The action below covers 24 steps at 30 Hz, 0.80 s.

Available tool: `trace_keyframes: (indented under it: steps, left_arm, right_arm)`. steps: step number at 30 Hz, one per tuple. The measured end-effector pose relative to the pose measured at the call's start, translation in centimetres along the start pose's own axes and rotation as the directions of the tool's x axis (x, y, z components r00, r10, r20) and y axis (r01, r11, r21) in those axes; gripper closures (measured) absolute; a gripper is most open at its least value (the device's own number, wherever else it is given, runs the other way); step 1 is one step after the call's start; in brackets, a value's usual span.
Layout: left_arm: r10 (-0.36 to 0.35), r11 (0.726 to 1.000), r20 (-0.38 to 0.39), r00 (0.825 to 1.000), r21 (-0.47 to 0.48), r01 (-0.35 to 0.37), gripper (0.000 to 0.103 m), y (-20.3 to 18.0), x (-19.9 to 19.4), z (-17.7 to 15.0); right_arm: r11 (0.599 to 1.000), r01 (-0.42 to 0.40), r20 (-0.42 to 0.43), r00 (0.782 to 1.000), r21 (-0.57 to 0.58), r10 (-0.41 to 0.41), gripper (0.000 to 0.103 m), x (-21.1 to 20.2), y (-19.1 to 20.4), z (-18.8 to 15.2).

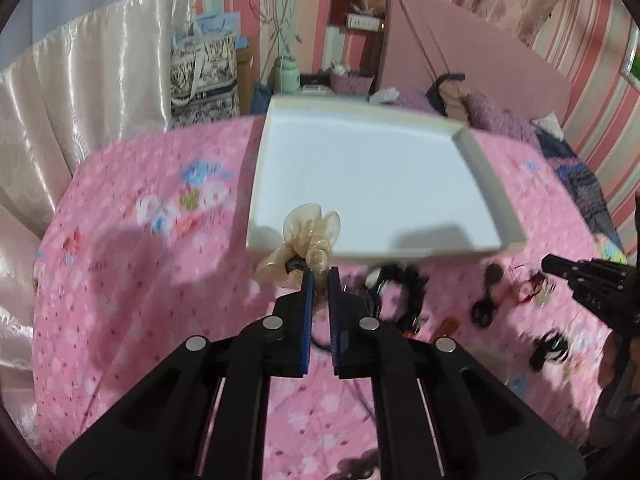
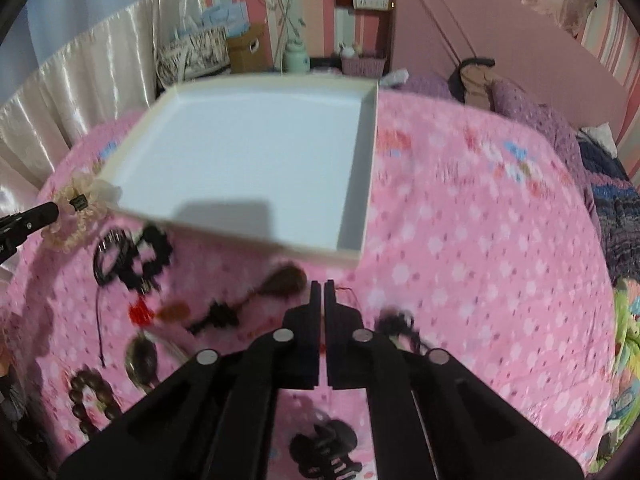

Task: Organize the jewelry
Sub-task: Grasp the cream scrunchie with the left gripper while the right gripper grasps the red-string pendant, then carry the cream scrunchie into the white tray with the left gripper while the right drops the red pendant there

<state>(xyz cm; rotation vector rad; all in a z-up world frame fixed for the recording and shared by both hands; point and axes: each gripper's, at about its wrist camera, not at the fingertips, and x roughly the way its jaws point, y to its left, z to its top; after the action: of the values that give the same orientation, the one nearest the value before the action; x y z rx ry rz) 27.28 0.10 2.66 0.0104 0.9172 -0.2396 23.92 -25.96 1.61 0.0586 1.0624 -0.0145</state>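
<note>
My left gripper (image 1: 319, 273) is shut on a beige ruffled scrunchie (image 1: 305, 236) and holds it at the near edge of the white shallow tray (image 1: 492, 184). In the right wrist view the same scrunchie (image 2: 78, 208) hangs from the left gripper's fingertips (image 2: 46, 212) beside the tray's left corner (image 2: 132, 132). My right gripper (image 2: 323, 286) is shut and empty, just in front of the tray's near edge. Black scrunchies (image 2: 150, 258), a brown hair clip (image 2: 282, 280), a bead bracelet (image 2: 90, 400) and other pieces lie on the pink bedspread.
The pink floral bedspread (image 2: 480, 260) covers the bed. A black claw clip (image 2: 324, 452) lies under my right gripper. A pink headboard (image 2: 500, 32), purple pillows (image 2: 524, 112) and shiny curtains (image 1: 80, 100) surround the bed. My right gripper shows in the left wrist view (image 1: 552, 266).
</note>
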Motion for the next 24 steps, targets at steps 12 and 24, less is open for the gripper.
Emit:
trace_keyframes:
  steps: [12,24]
  left_arm:
    - [-0.045,0.999,0.071,0.996,0.004,0.045,0.098,-1.8,-0.9,4.4]
    - [-0.034,0.999,0.039,0.999,-0.024,0.035,0.098,-0.7,-0.7,3.4]
  right_arm:
    - [1.000,-0.022,-0.116,0.993,0.018,0.024,0.099,2.6,-1.2,0.1]
    - [1.000,-0.003,-0.182,0.983,0.001,0.003,0.051,4.5,-1.0,-0.9]
